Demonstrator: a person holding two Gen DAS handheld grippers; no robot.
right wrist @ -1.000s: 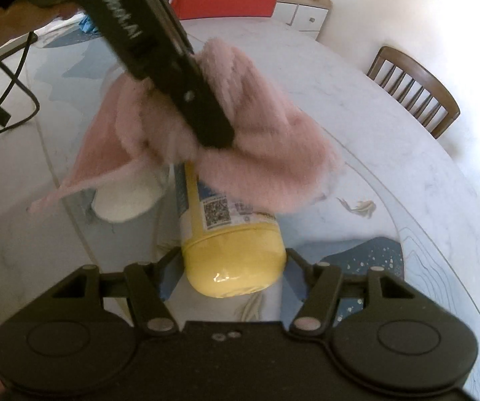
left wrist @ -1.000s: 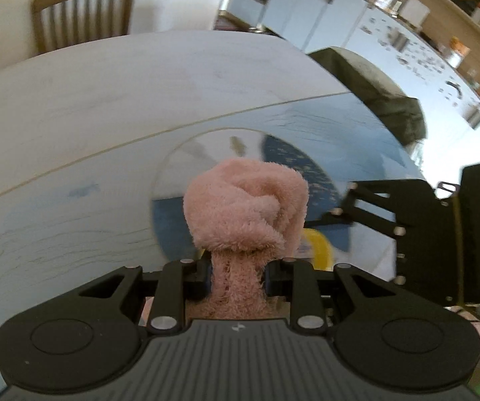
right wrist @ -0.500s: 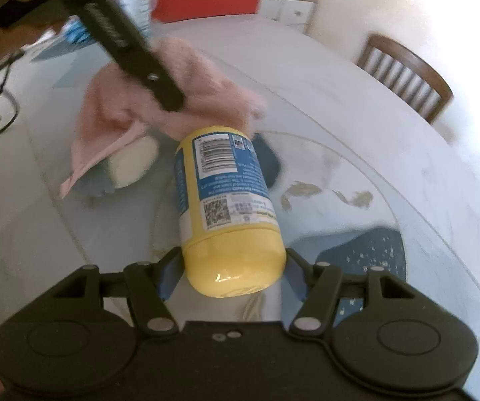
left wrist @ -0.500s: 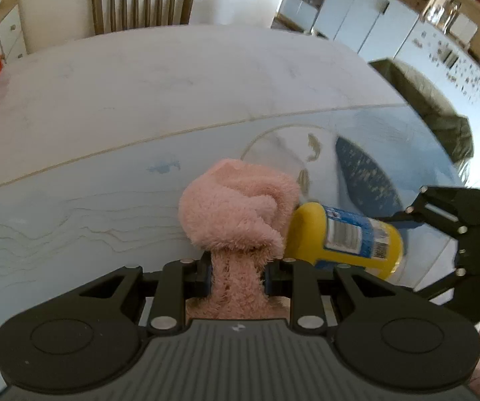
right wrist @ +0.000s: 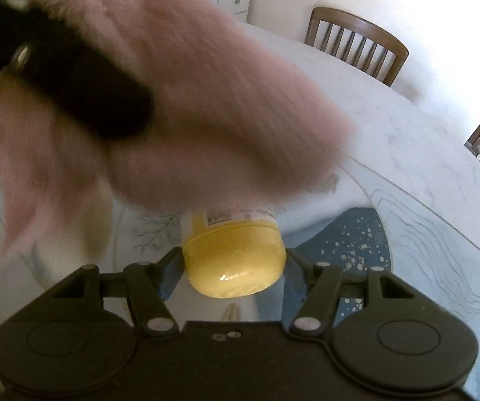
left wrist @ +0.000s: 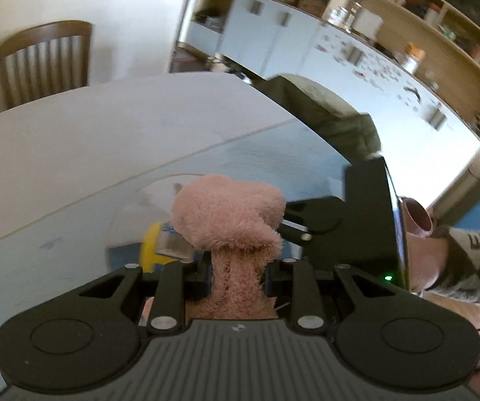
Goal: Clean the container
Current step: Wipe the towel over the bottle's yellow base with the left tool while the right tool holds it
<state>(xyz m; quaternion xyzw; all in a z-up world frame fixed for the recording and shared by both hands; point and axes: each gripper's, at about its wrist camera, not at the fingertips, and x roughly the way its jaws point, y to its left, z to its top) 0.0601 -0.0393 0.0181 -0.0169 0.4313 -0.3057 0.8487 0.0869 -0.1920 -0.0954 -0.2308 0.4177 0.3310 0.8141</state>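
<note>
Our right gripper (right wrist: 233, 267) clamps the yellow bottle (right wrist: 233, 264) — contents hidden. It points away from us, under the cloth (right wrist: 206, 107) — pinched by our left gripper (left wrist: 236, 277).

a wooden chair (left wrist: 44, 61) stands behind the pale table (left wrist: 106, 127), white cabinets (left wrist: 266, 46) beyond.

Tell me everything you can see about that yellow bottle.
The yellow bottle looks like glossy plastic with a rounded end and a printed label, mostly hidden. It lies lengthwise, its rounded end clamped in the right gripper, held above the patterned table. A fluffy pink cloth, held by the left gripper, covers its far part. The left view shows yellow beside a blurred label.
</note>
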